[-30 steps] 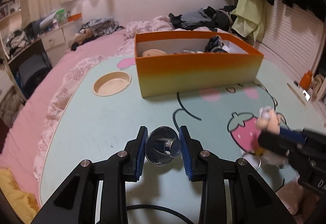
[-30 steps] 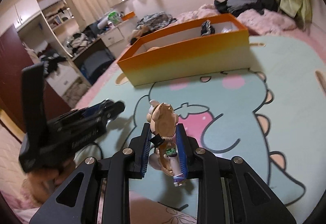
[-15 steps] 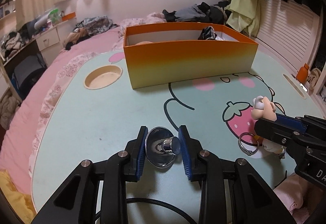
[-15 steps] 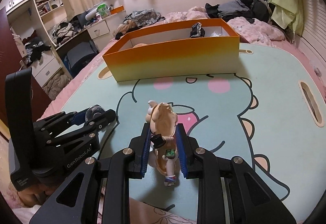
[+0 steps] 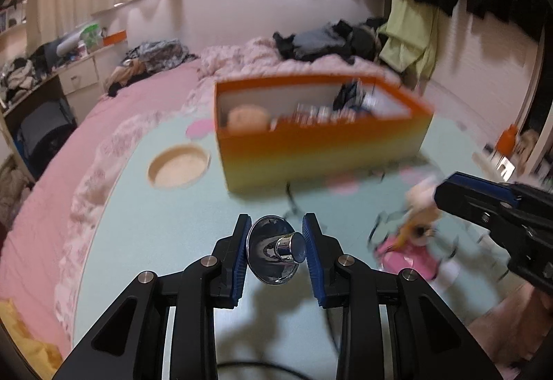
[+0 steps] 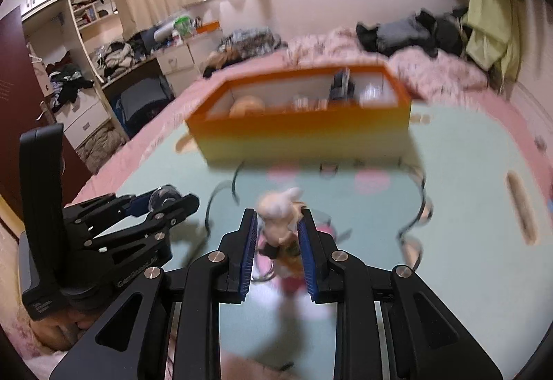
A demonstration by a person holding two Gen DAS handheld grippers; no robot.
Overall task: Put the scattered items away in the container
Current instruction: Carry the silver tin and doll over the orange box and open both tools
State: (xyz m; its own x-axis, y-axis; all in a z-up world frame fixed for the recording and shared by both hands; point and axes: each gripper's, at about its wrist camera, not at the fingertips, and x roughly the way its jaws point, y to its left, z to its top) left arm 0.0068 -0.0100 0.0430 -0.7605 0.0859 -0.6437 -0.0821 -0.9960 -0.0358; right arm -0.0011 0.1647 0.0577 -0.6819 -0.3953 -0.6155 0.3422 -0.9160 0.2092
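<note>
A pink bed fills the room, strewn at its far end with dark clothes. On it a pale green table is laid, printed with a cartoon figure; a round cup recess is sunk into it to the left of the box in the left view, and a slot is cut near its right edge in the right view.

An orange box is set on the far part of the table, open at the top. Inside it a tan round thing, some shiny pieces and a dark bundle are seen, all blurred.

The left gripper is clamped on a chrome knob, whose disc is pressed between the blue pads above the near part of the table. The right gripper is clamped on a small figurine, pale-headed, with a metal ring hanging below it. The figurine is held clear of the table, near the box but not over it. Each gripper is seen from the side in the other's view.
</note>
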